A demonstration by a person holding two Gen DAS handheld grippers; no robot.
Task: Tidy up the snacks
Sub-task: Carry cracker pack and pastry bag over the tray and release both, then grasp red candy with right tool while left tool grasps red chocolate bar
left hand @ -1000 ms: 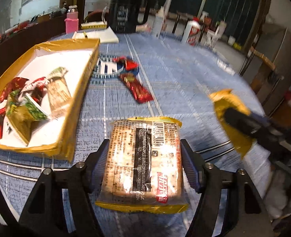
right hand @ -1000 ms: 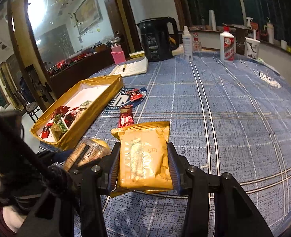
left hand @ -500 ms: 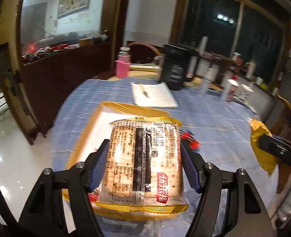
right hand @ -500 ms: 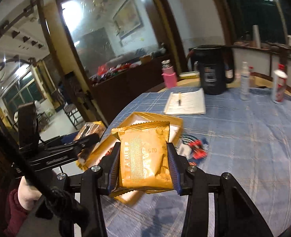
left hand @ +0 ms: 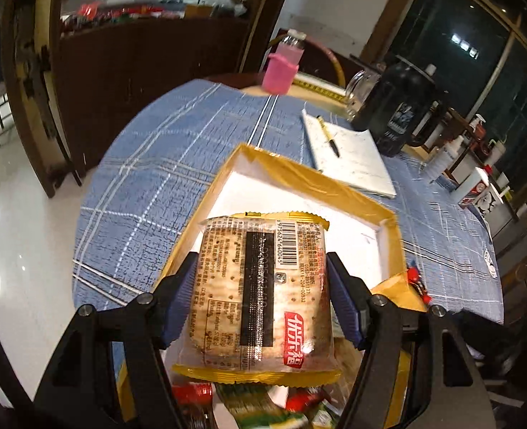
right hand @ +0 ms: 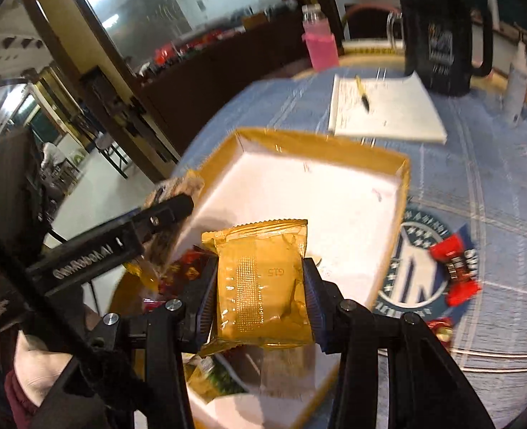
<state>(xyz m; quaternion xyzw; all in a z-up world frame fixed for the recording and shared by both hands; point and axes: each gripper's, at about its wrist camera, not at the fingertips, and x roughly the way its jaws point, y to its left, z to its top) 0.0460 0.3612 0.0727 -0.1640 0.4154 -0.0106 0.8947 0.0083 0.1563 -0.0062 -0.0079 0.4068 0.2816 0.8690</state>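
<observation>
My left gripper [left hand: 260,300] is shut on a clear cracker pack [left hand: 260,293] with a yellow edge and a barcode, held above the gold-rimmed box [left hand: 335,186]. My right gripper [right hand: 260,293] is shut on a gold snack pouch [right hand: 260,282], held over the same box [right hand: 320,143]. The left gripper with its cracker pack also shows at the left of the right wrist view [right hand: 170,211]. Several small snack packets [left hand: 249,407] lie in the near end of the box, partly hidden under both grippers. The far half of the box's white floor is bare.
Red candies [right hand: 456,271] lie on a round blue coaster [right hand: 417,271] right of the box. A notepad with a pen [right hand: 385,111], a black kettle [right hand: 438,46] and a pink bottle [right hand: 320,43] stand beyond. The round table's edge drops off at the left.
Both grippers have swung left from the open tablecloth to above the box, and now look down into it, each still holding its pack.
</observation>
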